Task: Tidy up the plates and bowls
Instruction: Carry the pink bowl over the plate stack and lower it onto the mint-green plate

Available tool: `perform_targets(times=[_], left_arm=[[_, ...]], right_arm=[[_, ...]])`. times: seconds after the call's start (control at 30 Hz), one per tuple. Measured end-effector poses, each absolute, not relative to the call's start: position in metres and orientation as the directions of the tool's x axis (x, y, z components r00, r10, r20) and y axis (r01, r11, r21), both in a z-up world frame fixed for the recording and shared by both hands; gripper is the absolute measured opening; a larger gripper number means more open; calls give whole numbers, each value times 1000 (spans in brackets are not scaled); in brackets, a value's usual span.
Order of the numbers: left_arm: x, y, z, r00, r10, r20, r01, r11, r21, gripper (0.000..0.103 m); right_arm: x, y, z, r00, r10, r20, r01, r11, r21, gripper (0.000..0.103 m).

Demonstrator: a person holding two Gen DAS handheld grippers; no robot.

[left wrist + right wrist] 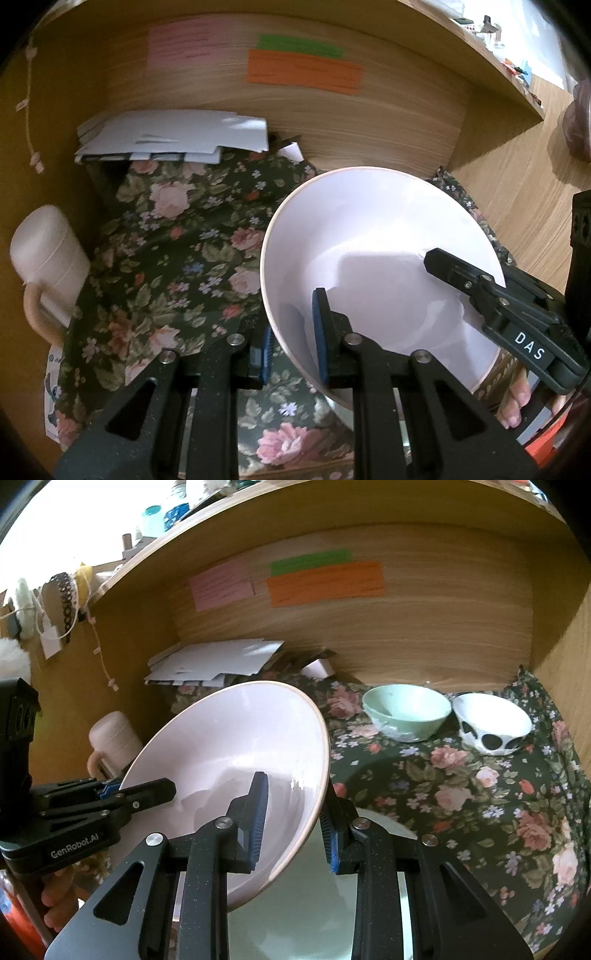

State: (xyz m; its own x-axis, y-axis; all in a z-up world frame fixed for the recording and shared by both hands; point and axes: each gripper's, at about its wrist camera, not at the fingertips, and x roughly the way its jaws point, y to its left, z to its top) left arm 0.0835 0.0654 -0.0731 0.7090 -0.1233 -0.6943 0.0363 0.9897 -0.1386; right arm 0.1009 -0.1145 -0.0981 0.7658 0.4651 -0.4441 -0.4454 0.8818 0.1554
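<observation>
- Wooden alcove with pink, green and orange paper notes (325,581) on its back panel; your desk surface is draped in a dark floral cloth (461,794).
- Large pale pink shallow bowl (236,760) is held tilted above the cloth, its rim pinched from two sides.
- Left gripper (291,332) has one blue pad inside the wall and one outside, clamped on the rim. Right gripper (291,823) does likewise on the opposite edge.
- Small mint green bowl (406,710) and white bowl with black spots (491,725) sit just beside each other near the back right. A pale flat plate (314,893) lies below your right gripper.
- Cream mug (48,266) and stacked white papers (177,138) sit on the left.
- Handling judgement: the pink bowl looks glazed, stiff, breakable and probably slick; thin rim pinches may slip under tilt.
- You would do best gripping deep over the rim wall, keeping both sides level, and lowering gently.
</observation>
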Motion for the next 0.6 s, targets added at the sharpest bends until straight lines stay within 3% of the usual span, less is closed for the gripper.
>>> perform_targets(times=[0.6], left_arm=[[52,118,-101,684,-77,-725,-58,985,-159,19]], right_arm=[[97,-60,-125,684,516,-515,-510,844,168,24]])
